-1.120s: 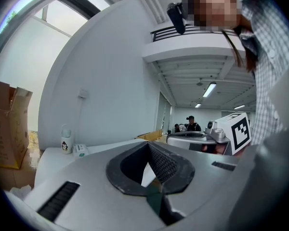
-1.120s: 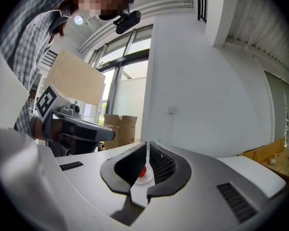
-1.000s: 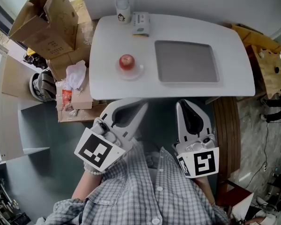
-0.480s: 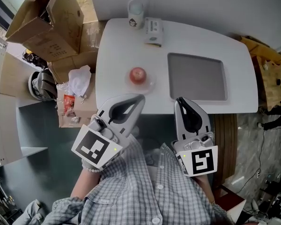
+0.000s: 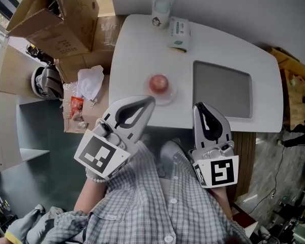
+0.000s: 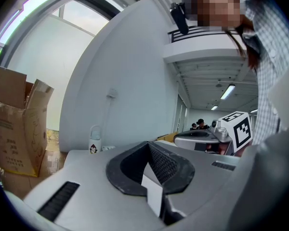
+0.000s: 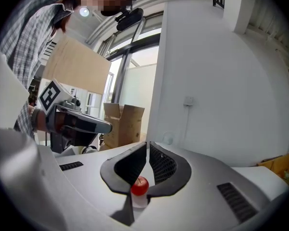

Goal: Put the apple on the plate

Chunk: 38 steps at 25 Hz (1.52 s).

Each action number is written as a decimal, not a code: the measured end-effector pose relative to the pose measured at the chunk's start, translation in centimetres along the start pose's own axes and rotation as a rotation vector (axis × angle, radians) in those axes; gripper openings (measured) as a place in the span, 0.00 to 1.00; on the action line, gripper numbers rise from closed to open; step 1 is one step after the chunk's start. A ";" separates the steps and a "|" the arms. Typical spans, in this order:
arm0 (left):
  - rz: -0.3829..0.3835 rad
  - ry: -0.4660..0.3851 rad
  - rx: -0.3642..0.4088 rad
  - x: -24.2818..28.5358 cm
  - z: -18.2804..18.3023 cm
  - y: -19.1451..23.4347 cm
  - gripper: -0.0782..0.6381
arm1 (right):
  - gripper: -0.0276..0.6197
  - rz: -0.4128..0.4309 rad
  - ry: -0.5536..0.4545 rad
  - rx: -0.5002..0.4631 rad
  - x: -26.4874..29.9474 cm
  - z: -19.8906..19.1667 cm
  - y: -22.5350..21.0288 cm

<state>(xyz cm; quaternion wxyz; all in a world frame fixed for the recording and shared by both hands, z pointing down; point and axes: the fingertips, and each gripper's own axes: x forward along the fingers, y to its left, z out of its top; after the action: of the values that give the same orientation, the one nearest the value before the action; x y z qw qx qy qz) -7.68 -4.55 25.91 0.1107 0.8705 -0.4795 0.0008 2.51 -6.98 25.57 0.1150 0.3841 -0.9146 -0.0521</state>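
A red apple (image 5: 158, 82) sits on a small clear plate (image 5: 166, 95) near the front edge of the white table (image 5: 137, 50). My left gripper (image 5: 151, 99) is shut and empty, its tip just short of the plate at the table's front edge. The right gripper (image 5: 200, 105) is also shut and empty, off to the plate's right by the table edge. In the right gripper view the apple (image 7: 140, 186) and the plate (image 7: 138, 201) show through the gap behind the closed tips (image 7: 147, 142). The left gripper view shows its closed tips (image 6: 148, 142); the apple is hidden there.
A grey mat (image 5: 222, 89) lies on the table's right half. A cup (image 5: 161, 7) and a small carton (image 5: 178, 33) stand at the far edge. Cardboard boxes (image 5: 51, 19) and a white bag (image 5: 90, 81) crowd the floor on the left. Wooden pieces (image 5: 298, 93) lie at the right.
Both grippers have moved forward to the table's front edge, the left tip now close to the plate. The apple and the plate have not moved on the table.
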 end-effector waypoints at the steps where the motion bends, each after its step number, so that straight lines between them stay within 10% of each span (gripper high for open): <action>1: 0.010 0.002 -0.001 -0.1 0.0 0.3 0.12 | 0.09 0.008 0.001 -0.002 0.3 -0.1 0.0; 38: 0.367 0.176 -0.264 4.4 -9.8 9.3 0.12 | 0.09 0.325 0.379 -0.025 13.6 -13.2 -3.1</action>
<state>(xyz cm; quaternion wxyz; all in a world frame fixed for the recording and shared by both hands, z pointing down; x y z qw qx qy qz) -12.06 -11.08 37.74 0.2626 0.7433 -0.6144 0.0341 -1.26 -19.02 40.13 0.2960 0.2332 -0.9258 0.0285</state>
